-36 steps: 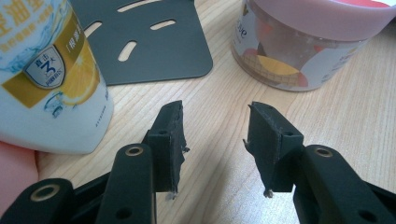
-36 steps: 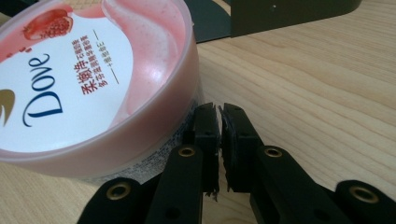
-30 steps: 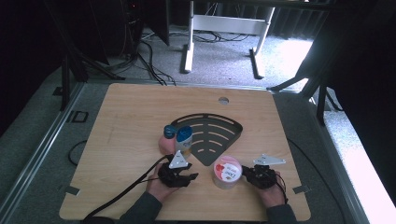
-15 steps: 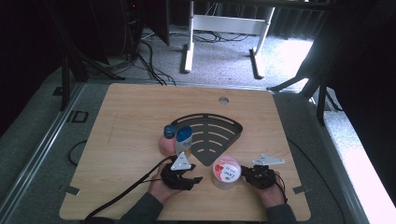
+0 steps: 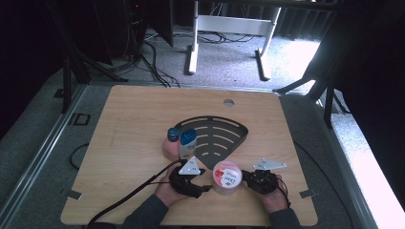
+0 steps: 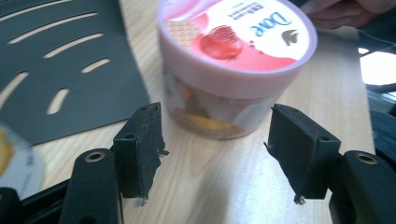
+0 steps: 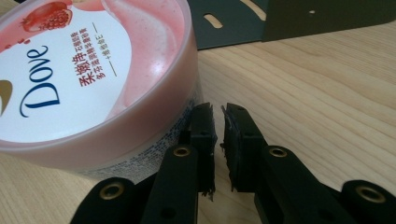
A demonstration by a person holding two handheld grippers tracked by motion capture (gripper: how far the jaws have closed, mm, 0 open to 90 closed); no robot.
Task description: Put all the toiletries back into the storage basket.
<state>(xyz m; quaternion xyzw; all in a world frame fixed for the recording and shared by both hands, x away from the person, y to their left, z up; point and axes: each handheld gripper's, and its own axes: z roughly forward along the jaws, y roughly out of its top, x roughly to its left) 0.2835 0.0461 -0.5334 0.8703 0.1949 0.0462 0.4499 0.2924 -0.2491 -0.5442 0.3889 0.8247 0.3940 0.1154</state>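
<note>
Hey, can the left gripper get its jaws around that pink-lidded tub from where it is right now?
Probably yes. The left gripper faces the tub with bare table between them. Its jaws have just been opening, nothing between them, though the tub still looks wider than the gap.

Dim and soft in the high view, dark at far left and right edges. Daylight pooling on the floor [image 5: 305, 57] far right. Glare on the tub lid [image 7: 93, 56]; near jaws slightly blurred.
</note>
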